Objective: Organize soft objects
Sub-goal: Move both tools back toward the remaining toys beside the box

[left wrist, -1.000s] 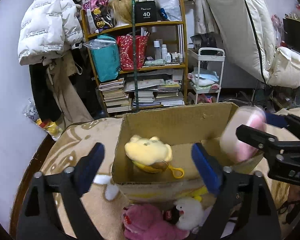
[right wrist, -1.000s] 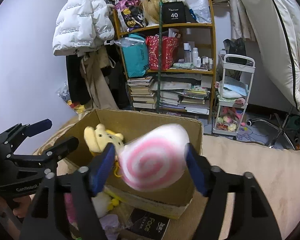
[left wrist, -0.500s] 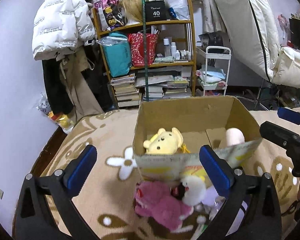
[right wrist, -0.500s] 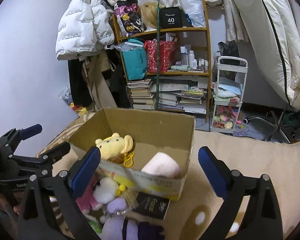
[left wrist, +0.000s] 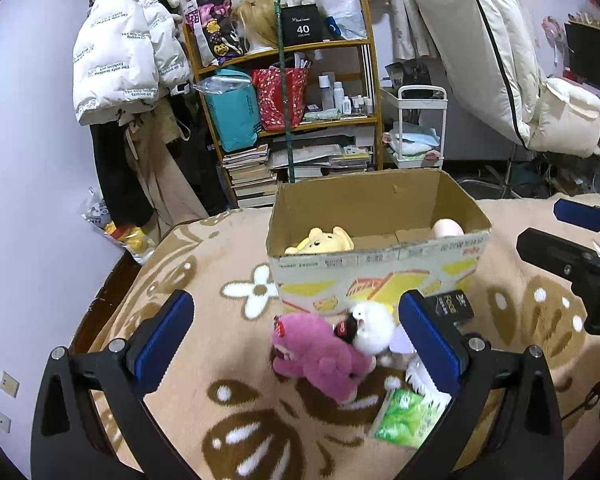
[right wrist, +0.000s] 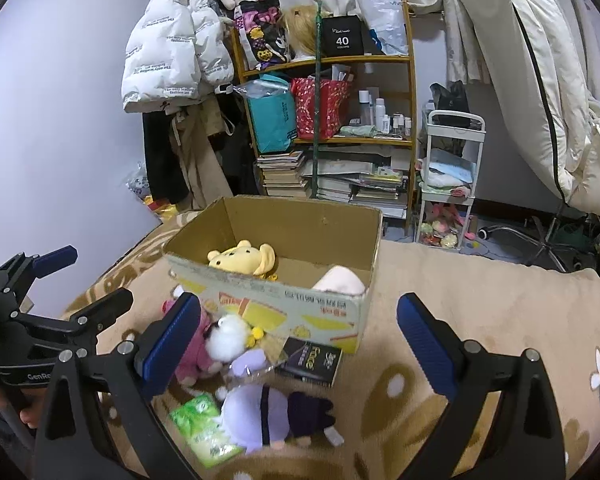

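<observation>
Inside the cardboard box, which sits open-topped on the patterned beige blanket, lie two soft things: a yellow bear plush toward the left wall and a pale pink plush in the near right corner. From the left wrist view the same box shows the yellow bear and only the top of the pink one above the front wall.

Outside the box, just in front of it on the blanket, a loose pile waits. A magenta plush lies on its side with a white fluffy toy touching it. A lilac plush with dark clothing lies nearest the right camera, and a green tissue pack rests beside it. A black carton leans against the box's front wall.

Both grippers hover above the pile with nothing between their fingers. The left gripper has its blue pads spread wide, and the right gripper stands just as wide.

Behind the box, a wooden shelf holds bags, bottles and stacked books, and a white cart carries folded cloth.
</observation>
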`<state>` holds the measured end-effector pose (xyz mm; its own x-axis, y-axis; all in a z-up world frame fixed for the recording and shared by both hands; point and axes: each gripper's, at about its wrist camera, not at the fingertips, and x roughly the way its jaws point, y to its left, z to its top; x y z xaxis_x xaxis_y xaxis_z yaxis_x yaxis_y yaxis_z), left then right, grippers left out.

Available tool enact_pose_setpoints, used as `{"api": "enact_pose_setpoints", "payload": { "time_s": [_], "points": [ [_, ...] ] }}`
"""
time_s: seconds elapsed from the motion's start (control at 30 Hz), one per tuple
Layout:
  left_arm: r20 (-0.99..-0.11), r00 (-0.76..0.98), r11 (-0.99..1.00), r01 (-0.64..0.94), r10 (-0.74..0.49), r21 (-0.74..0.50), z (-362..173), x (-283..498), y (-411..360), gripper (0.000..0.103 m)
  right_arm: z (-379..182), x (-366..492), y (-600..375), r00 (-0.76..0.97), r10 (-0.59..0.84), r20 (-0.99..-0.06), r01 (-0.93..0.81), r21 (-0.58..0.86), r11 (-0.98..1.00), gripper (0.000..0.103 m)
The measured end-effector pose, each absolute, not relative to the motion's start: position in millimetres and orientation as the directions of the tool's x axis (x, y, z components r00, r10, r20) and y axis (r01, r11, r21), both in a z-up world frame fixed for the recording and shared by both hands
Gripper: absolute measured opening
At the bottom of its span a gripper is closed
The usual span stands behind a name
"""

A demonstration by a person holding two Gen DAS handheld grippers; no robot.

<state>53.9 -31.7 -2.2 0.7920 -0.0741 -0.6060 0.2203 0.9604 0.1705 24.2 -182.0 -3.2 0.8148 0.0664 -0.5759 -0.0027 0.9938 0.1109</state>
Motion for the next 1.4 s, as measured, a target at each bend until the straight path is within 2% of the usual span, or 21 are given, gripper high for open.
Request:
{"api": "enact_pose_setpoints", "payload": {
  "time_s": [0.67, 1.13, 1.4],
  "points": [
    [-0.667, 0.743, 0.967, 0.210, -0.061, 0.146, -14.4, 38.4, -25.4, 0.101, -16.6, 8.0, -170.2, 0.774, 0.044, -0.632, 0.001, 0.071, 0.997, 0.103],
    [-0.741, 0.668, 0.956, 0.253, -0.065, 0.145, -43.3, 59.1, -42.3, 0.101, -33.5, 22.8, -182.6, 0.724, 0.070, -0.686, 0.030, 0.133, 0.991, 0.103],
    [-0.823, 0.562, 0.943, 0.310, -0.077, 0.123, -69.0, 66.4, -51.5, 0.101, -60.6, 44.4, -185.2, 0.625, 0.124, -0.771, 0.034, 0.186, 0.982, 0.103]
  ]
}}
